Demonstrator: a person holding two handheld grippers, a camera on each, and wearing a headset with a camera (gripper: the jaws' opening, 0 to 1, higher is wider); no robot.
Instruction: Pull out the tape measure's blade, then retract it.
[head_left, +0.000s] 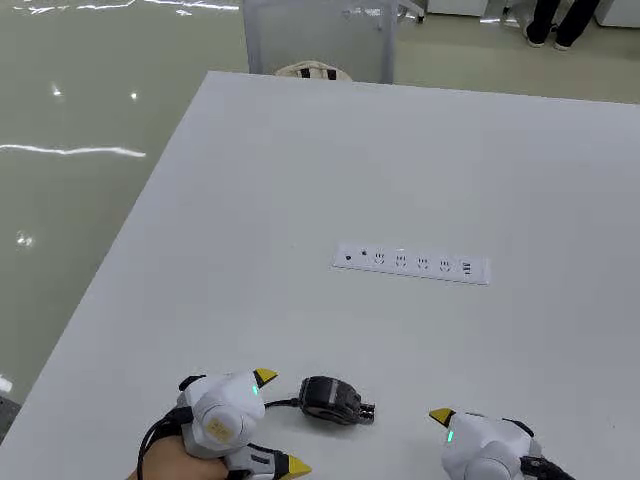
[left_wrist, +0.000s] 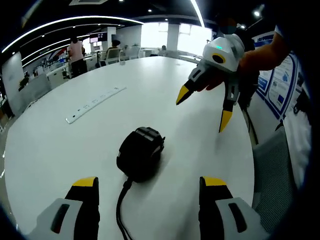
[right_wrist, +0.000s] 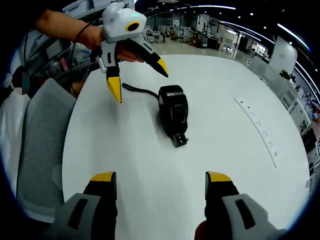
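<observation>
Black tape measure (head_left: 331, 399) lies on white table, strap trailing; blade looks fully retracted, hook end prob. visible.

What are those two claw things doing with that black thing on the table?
A person holds a white gripper with yellow-tipped fingers in each hand. A black tape measure with a strap lies on the white table between them. The left gripper and the right gripper are both open, and neither touches it. Its blade is not pulled out yet.
</observation>
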